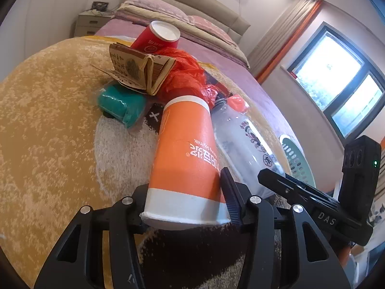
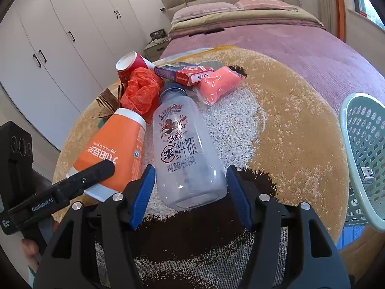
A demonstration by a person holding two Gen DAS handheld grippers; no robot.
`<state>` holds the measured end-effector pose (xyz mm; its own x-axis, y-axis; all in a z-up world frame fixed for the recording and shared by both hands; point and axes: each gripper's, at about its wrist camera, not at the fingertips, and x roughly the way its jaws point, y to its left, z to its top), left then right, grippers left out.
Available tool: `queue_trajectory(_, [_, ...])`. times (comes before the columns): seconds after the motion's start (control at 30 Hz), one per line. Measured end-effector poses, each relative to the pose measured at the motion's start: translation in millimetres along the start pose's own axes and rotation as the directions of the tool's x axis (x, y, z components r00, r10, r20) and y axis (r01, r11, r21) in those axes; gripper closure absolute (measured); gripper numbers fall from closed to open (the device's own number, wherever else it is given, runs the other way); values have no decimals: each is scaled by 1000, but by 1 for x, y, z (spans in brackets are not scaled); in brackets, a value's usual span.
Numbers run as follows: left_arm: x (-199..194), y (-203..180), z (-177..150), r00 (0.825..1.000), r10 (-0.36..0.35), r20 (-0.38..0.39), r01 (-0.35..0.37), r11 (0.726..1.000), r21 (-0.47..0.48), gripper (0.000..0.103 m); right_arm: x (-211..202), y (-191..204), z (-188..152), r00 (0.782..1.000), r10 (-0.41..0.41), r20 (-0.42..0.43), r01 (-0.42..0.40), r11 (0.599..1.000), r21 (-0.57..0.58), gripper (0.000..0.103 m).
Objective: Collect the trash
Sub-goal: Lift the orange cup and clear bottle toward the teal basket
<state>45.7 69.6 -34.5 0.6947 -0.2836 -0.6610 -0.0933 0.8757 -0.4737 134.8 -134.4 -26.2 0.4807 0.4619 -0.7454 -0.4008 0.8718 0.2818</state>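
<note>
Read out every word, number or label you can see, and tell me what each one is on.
"Joyoung soymilk": orange cup.
"3.6" and "鲜牛奶": clear milk bottle; its smaller print is unreadable.
"NO.975": red and blue box.
"GenRobot.AI": left claw.
"DAS": right claw.
Red cup, cardboard: too blurred.

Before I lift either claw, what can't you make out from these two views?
- Left claw on the orange cup: left pad hidden behind the cup in the left wrist view, so I can't confirm contact.
- Right claw around the milk bottle: right wrist view; pads look at the sides, but pressing is unclear.
- Basket: cut off by the right edge; contents barely visible through the mesh.
- Teal bundle: partly under the folded cardboard.
</note>
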Motion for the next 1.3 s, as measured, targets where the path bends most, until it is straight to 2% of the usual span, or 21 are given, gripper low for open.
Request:
queue_trajectory(0.23, [-33, -7, -8, 999, 31, 34, -33, 997, 70, 57, -13, 5, -17, 999, 45, -20, -45, 999, 10, 45])
queue_trajectory(0.33, [-44, -6, -8, 998, 58, 25, -60, 993, 100, 57, -14, 8, -23, 998, 52, -20, -51, 999, 10, 45])
queue_trajectory(0.4, [-47, -5, -9, 997, 73, 21, -75, 991, 111, 56, -12, 12, -23, 1000, 25, -13, -25, 1000, -9, 43])
queue_trajectory(0.47, [-48, -4, -10, 996, 82, 15, -84, 990, 117, 56, -9, 17, -23, 1000, -13, -7, 12, 999, -34, 37])
queue_trajectory(0.7, [-49, -3, -19, 995, 101, 7, -101, 986, 129, 56, 4, 33, -14, 993, -118, 13, 119, 985, -122, 37])
queue_trajectory(0.83, [-49, -6, -20, 995, 103, 10, -103, 986, 134, 56, 6, 38, -15, 993, -120, 10, 120, 981, -152, 46])
queue_trajectory(1.03, [-46, -17, -20, 996, 91, 10, -92, 983, 156, 56, -7, 36, -21, 993, -110, 42, 115, 981, -159, 48])
queue_trajectory(1.3, [-41, -46, -14, 998, 49, 33, -54, 975, 214, 56, -53, 17, -17, 985, -103, 140, 119, 987, -107, 50])
